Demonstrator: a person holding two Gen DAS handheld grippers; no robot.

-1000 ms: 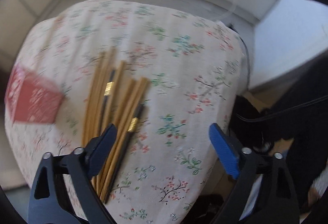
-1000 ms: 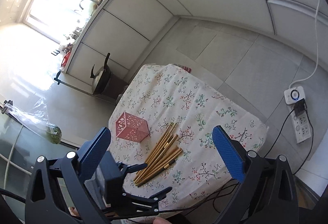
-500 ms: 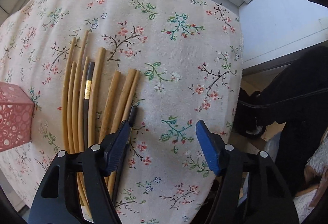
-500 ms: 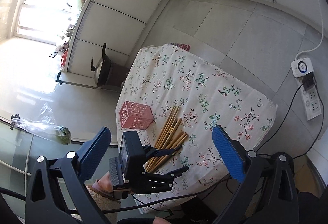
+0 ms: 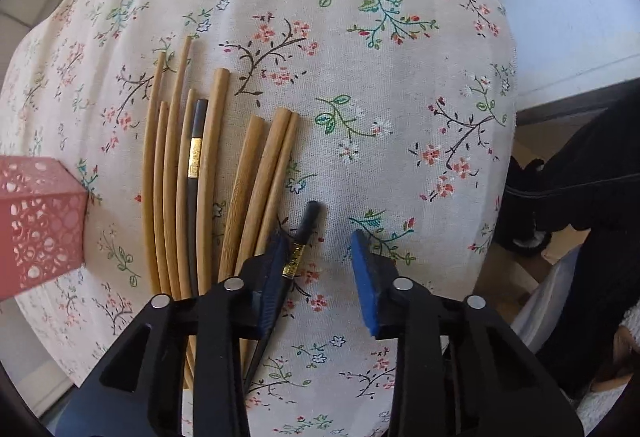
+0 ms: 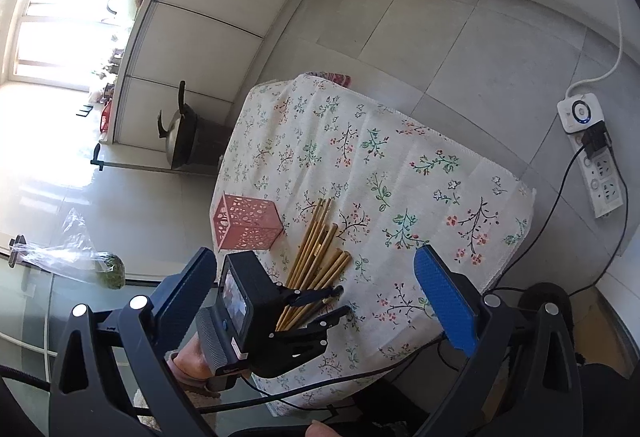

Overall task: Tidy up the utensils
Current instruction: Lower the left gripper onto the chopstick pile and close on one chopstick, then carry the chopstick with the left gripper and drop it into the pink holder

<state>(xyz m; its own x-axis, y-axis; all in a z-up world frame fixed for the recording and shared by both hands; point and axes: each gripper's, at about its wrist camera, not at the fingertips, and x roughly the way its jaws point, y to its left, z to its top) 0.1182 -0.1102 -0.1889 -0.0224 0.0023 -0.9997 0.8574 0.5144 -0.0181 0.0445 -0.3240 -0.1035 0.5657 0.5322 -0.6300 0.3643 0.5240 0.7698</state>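
Left gripper [image 5: 318,247] hangs low over the table's [image 5: 400,77] near edge, jaws apart, holding nothing; a black chopstick [image 5: 306,227] lies between them, against the left finger. Bamboo chopsticks [image 5: 208,173] fan out beside it, 1 more black among them, with the pink holder [image 5: 36,221] at the left edge.

Right gripper [image 6: 316,297] is wide open and high above the table [image 6: 400,165]. Below, the left gripper [image 6: 320,307] straddles the chopsticks' [image 6: 316,253] near ends; the holder [image 6: 246,223] stands just left of them.
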